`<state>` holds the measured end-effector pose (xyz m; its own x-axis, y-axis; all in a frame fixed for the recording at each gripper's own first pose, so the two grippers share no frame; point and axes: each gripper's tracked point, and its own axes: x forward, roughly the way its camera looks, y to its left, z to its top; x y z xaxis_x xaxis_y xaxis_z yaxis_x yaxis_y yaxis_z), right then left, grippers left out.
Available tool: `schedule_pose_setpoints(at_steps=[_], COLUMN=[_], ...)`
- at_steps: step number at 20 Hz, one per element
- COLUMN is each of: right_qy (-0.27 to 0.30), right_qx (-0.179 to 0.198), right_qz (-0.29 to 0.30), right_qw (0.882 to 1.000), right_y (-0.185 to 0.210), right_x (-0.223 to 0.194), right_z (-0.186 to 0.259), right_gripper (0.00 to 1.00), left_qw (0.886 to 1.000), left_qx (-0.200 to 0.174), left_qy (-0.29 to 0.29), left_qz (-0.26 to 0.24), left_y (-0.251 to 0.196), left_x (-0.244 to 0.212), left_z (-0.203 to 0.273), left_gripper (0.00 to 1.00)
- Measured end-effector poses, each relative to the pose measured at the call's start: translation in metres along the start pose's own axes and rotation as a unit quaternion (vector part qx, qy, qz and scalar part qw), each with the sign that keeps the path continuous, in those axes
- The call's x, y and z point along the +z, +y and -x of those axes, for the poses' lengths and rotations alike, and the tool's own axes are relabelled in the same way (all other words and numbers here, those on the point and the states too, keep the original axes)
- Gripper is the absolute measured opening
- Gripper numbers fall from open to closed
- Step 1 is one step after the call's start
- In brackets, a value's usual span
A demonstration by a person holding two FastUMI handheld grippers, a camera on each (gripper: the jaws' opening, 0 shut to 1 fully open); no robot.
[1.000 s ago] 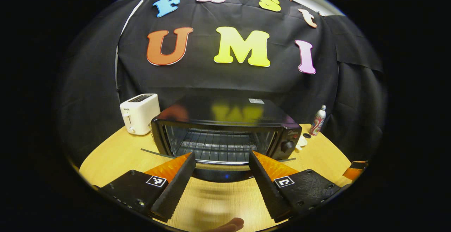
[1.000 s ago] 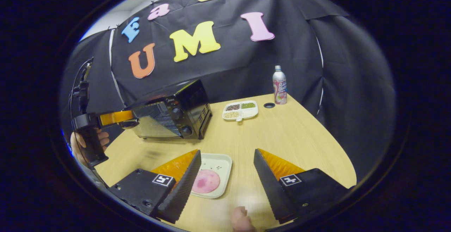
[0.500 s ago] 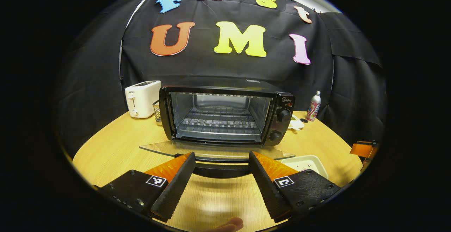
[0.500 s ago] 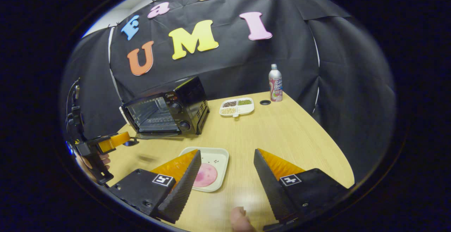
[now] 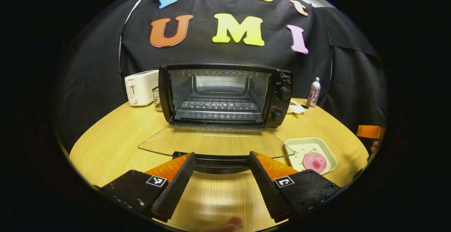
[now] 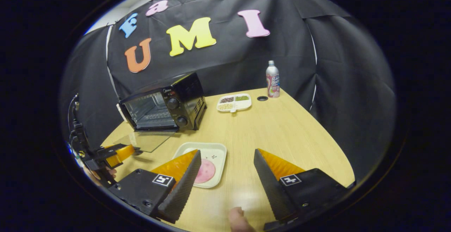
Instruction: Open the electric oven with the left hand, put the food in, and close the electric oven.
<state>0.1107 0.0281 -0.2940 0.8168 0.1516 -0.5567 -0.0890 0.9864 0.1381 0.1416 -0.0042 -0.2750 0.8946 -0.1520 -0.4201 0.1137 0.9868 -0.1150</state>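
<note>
The black electric oven (image 5: 225, 94) stands on the wooden table with its cavity and wire rack exposed. Its glass door (image 5: 211, 142) lies flat toward me. The door's dark handle (image 5: 220, 162) runs between the fingers of my left gripper (image 5: 221, 154), which is open and wide apart. A white plate (image 5: 310, 146) with a pink slice of food (image 5: 314, 161) sits right of the door. My right gripper (image 6: 227, 151) is open above the table, the plate (image 6: 215, 152) and food (image 6: 206, 171) just left of it. The left gripper (image 6: 121, 152) shows at the door (image 6: 146, 140) of the oven (image 6: 165, 103).
A white toaster (image 5: 141, 87) and a small wire basket (image 5: 156, 98) stand left of the oven. A divided tray of grains (image 6: 234, 102), a round hole (image 6: 262, 98) and a bottle (image 6: 272, 79) are at the table's far side. A fingertip shows at the bottom edge.
The oven door has swung down from partly open to flat, with my left gripper moving down and back along with its handle. The right gripper has barely shifted over the plate.
</note>
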Motion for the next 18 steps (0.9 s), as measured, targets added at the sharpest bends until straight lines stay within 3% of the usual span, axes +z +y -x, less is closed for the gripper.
schedule_pose_setpoints(at_steps=[6,12,18], right_qy=[0.007,0.019,0.098], right_qx=[-0.003,-0.009,-0.016], right_qz=[-0.001,-0.004,0.013], right_qw=[1.000,1.000,0.995], right_y=[0.001,-0.002,-0.004], right_x=[-0.005,-0.012,-0.022], right_z=[-0.003,-0.006,-0.034], right_gripper=[0.95,0.95,0.93], left_qw=[1.000,1.000,0.999], left_qx=[0.001,0.002,0.001], left_qy=[0.027,0.018,-0.048], left_qz=[0.004,0.000,-0.021], left_y=[0.002,0.004,-0.002], left_x=[-0.027,-0.026,0.018], left_z=[-0.007,-0.003,0.032], left_gripper=[0.94,0.94,0.94])
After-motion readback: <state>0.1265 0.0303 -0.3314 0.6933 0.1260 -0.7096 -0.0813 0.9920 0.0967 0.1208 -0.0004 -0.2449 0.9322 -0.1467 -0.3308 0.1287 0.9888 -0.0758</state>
